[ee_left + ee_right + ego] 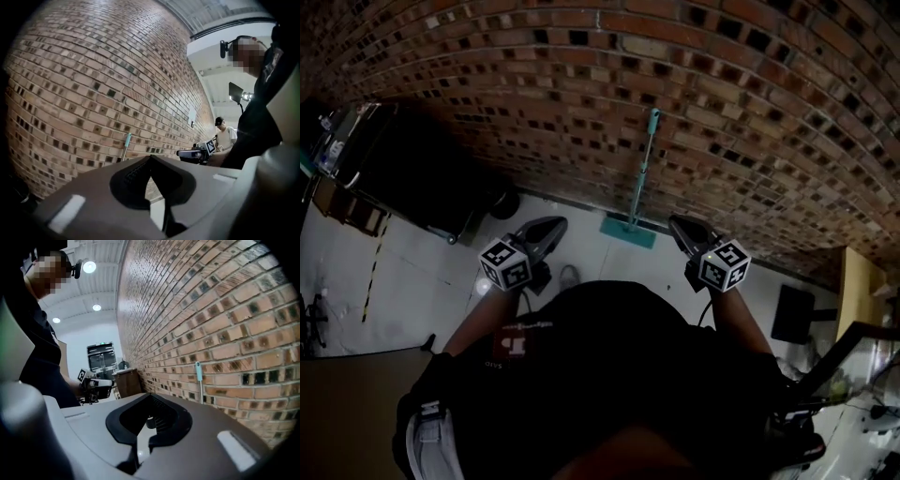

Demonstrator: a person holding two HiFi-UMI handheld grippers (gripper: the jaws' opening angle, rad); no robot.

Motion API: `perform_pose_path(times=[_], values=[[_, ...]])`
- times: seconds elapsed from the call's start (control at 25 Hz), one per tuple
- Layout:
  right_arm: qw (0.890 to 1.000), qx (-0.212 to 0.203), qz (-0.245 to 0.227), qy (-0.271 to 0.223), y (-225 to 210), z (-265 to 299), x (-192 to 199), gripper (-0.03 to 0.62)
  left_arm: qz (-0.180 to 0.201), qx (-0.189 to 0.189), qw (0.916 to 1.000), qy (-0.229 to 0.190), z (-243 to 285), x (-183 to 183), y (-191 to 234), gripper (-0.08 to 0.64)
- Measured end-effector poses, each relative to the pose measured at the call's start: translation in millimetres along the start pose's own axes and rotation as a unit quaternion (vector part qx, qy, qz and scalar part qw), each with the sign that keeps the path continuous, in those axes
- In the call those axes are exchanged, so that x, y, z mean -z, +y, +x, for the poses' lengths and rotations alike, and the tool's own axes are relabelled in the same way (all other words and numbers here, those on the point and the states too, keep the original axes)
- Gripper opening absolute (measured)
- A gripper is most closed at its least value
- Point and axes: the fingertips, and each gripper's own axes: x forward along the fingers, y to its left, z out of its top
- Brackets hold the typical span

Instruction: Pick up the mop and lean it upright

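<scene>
Brick wall [581, 94] — mop [638, 173] leaning upright | left gripper [557, 223] clenched, empty | right gripper [676, 222] clenched, empty

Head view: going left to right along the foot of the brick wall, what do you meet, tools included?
dark cart → left tool → mop, leaning on the wall → right tool → wooden cabinet

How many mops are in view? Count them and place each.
1. The mop leans upright against the brick wall, its head on the floor; the dark area at left could hide others.
</scene>
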Motion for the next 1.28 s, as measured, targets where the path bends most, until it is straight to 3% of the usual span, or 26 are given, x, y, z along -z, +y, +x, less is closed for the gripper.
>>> perform_pose_path(times=[0.16, 0.36, 0.56, 0.8, 1.08, 1.28], values=[[0.998, 0.056, -0.003, -0.002, -30.1, 18.6, -19.5, 0.014, 0.0, 0.061, 0.9982, -0.002, 46.7, -20.1, 40.5, 0.0], [0.991, 0.128, 0.016, -0.023, -60.2, 47.8, -47.4, 0.014, 0.013, 0.137, 0.9901, 0.028, 95.6, -40.4, 92.4, 0.0], [0.986, 0.162, 0.017, -0.032, -98.3, 72.7, -69.6, 0.014, 0.03, 0.174, 0.9827, 0.056, 144.7, -60.1, 131.3, 0.0], [0.991, 0.132, 0.004, -0.026, -149.7, 75.0, -87.5, 0.014, 0.033, 0.153, 0.9868, 0.04, 204.8, -72.1, 135.1, 0.0], [0.999, 0.048, -0.023, -0.001, -201.8, 67.6, -98.2, 0.014, 0.015, 0.074, 0.9969, 0.019, 249.2, -66.1, 114.2, 0.0], [1.0, 0.027, -0.004, -0.007, -221.6, 69.6, -97.1, 0.014, 0.022, 0.071, 0.997, 0.022, 266.9, -64.5, 103.8, 0.0]])
